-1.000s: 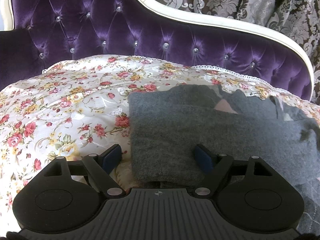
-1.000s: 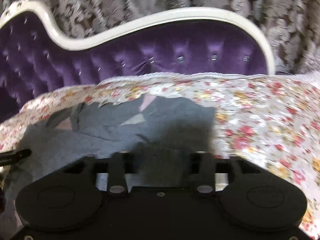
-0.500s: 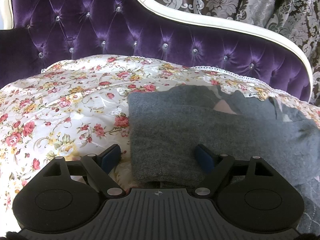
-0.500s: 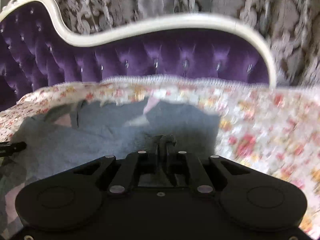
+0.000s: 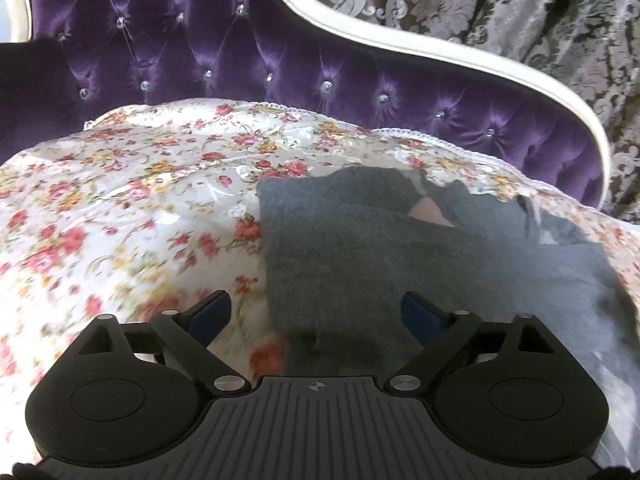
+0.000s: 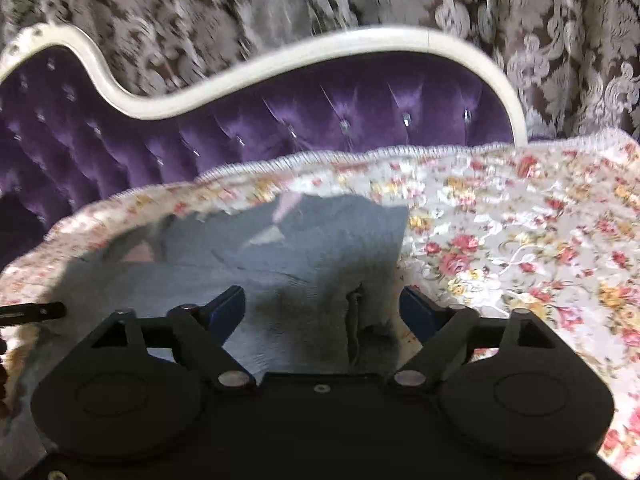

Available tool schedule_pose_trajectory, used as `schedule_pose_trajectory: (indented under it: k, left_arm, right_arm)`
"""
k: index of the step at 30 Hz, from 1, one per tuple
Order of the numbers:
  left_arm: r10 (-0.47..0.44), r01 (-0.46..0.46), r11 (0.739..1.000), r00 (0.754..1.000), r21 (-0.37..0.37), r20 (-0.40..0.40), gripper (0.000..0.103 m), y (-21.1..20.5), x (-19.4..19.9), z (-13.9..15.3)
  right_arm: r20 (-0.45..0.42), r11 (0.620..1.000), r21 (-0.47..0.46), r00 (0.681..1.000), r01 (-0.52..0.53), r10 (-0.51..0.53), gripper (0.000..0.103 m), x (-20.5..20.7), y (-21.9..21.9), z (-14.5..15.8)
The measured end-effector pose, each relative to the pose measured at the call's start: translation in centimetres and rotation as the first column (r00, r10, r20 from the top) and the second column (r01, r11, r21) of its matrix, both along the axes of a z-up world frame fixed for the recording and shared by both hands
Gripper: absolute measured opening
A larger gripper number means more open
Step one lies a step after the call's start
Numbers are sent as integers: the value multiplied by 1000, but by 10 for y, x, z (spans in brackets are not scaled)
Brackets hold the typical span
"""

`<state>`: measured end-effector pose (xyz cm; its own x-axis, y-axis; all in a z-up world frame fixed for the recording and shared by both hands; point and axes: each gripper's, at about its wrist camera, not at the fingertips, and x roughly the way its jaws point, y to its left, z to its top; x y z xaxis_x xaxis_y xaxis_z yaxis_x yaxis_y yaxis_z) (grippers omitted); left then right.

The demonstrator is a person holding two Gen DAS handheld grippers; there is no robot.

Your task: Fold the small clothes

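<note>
My left gripper hangs over the near left corner of the grey knit garment, jaws spread wide, having just been opening further; the cloth edge lies below and between the blue pads, but neither pad presses on it. My right gripper has just sprung apart too, jaws wide, nothing pinched; under it the garment shows a small puckered ridge near the right pad, with its right edge just inside that pad. The garment lies folded flat on the floral bedspread, toward the headboard side, a bit of pale pink showing at its far edge. From the left view its left side is a straight, clean fold line; the far right part is rumpled and lighter grey. From the right view a dark tip of the other tool pokes in at the left margin. Behind the bedspread stands the purple tufted headboard with a cream curved frame, and behind that a damask curtain. The right view is blurred.
</note>
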<state>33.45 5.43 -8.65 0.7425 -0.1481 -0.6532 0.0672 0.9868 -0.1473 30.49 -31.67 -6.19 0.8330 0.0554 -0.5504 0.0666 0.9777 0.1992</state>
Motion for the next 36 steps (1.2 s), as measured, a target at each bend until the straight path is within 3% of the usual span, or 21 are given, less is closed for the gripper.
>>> schedule_pose_trajectory:
  k: [6, 16, 24, 36]
  left_arm:
    - [-68, 67, 997, 998, -26, -5, 98, 1, -66, 18]
    - [-125, 119, 988, 991, -101, -55, 98, 4, -169, 22]
    - [-119, 106, 984, 989, -142, -86, 98, 8, -212, 12]
    - [-141, 124, 980, 985, -155, -103, 98, -7, -233, -4]
  right_arm:
    - [41, 998, 35, 998, -56, 55, 102, -53, 8, 20]
    - [14, 984, 136, 993, -118, 117, 102, -150, 25, 16]
    - [-48, 981, 140, 989, -131, 139, 102, -202, 39, 3]
    - [-65, 947, 304, 990, -101, 127, 102, -215, 38, -21]
